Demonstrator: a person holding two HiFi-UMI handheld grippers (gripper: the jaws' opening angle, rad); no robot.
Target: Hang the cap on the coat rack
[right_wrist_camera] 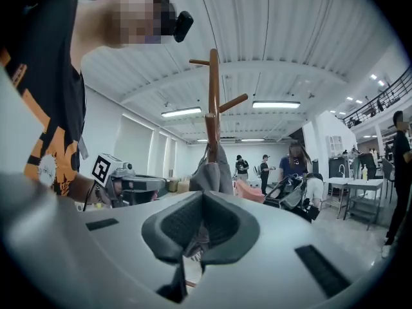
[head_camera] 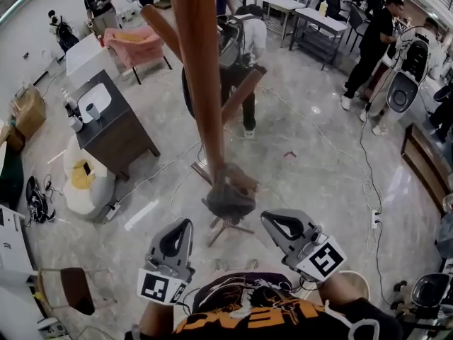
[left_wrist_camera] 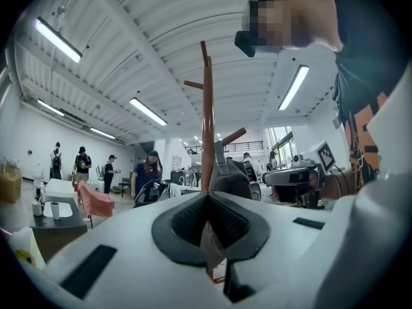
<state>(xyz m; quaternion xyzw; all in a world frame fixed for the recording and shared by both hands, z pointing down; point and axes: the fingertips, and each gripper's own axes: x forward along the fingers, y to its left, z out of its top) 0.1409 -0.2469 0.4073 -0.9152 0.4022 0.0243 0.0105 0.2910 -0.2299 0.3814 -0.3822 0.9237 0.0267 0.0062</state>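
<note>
Just ahead of both grippers' tips, the cap (head_camera: 228, 198) looks to be on the coat rack (head_camera: 202, 83) already: dark grey, draped off a low peg (right_wrist_camera: 210, 126) right against the pole, nothing else holding it up. So, judging by that, the hang itself seems done. What's left is prob. only pulling back, or a nudge if it sits crooked. Can't tell how firmly it's hooked.

L gripper (head_camera: 185, 225): jaws fully together, pads meeting edge to edge, nothing btwn them. Its own view shows the cap beyond the tips, slightly to the right, not touching.

R gripper (head_camera: 267, 218): same, jaws together and empty, w/ the cap straight in front and a bit above the tips, clear of them.

Both sit side by side, near the cap but apart from it, pole rising btwn and beyond them.
</note>
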